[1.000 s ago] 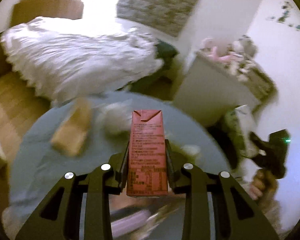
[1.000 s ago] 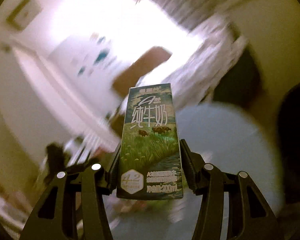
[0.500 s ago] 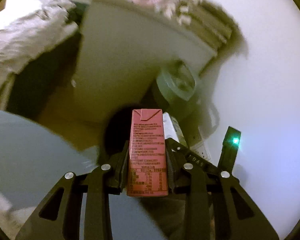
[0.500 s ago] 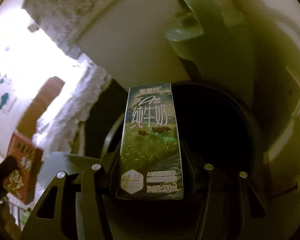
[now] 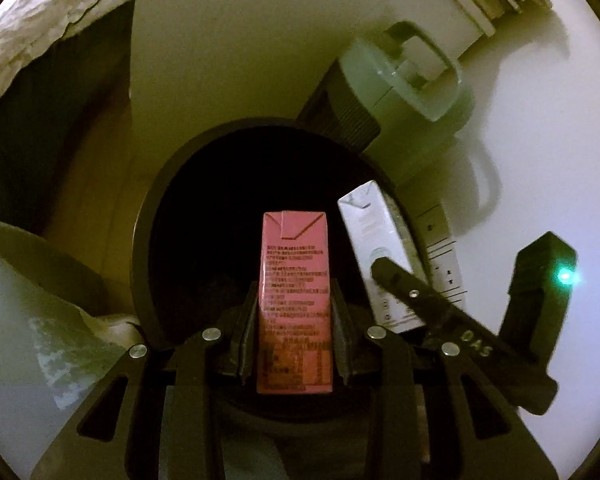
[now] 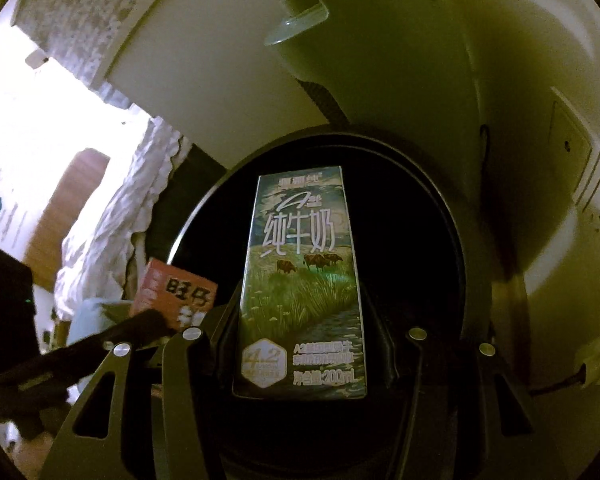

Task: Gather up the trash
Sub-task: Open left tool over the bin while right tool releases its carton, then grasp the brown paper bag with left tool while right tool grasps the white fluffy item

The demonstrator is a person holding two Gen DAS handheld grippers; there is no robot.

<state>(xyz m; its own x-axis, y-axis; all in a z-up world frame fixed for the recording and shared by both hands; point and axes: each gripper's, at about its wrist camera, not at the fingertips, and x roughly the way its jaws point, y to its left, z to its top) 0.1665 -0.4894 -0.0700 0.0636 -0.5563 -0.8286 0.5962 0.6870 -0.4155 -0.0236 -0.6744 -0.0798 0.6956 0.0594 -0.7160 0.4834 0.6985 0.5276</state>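
Nearest the left wrist camera, the left gripper [image 5: 294,332] is clamping a small pink rectangular drink carton [image 5: 295,296] by its two narrow sides, low on the body, with the folded top pointing away. The right gripper [image 6: 300,332] is doing likewise with a blue-green paperboard milk carton printed with cows and grass [image 6: 302,288], its pads pressing the lower half. Both cartons are sitting upright and square in the jaws, neither tilting.

Just beyond, both cartons are hanging over the mouth of a round black waste bin [image 5: 148,216], whose interior is reading as dark; its contents cannot be made out. In the left view the right gripper's carton is showing its pale side near the bin's far-right rim.

Handling judgement: these cartons are appearing light, probably emptied, with thin coated paperboard walls that are yielding under a hard squeeze. The coated faces are likely somewhat slick, so the current hold across the narrow sides near the base, where the folds stiffen the box, is judged the soundest. Releasing should be uncomplicated.

Behind the bin, a grey-green lidded plastic container with a handle [image 5: 400,84] is standing against a white cabinet [image 5: 240,40]. A white power strip [image 5: 446,264] is lying beside the bin, and rumpled white bedding [image 5: 40,12] is lying farthest off.
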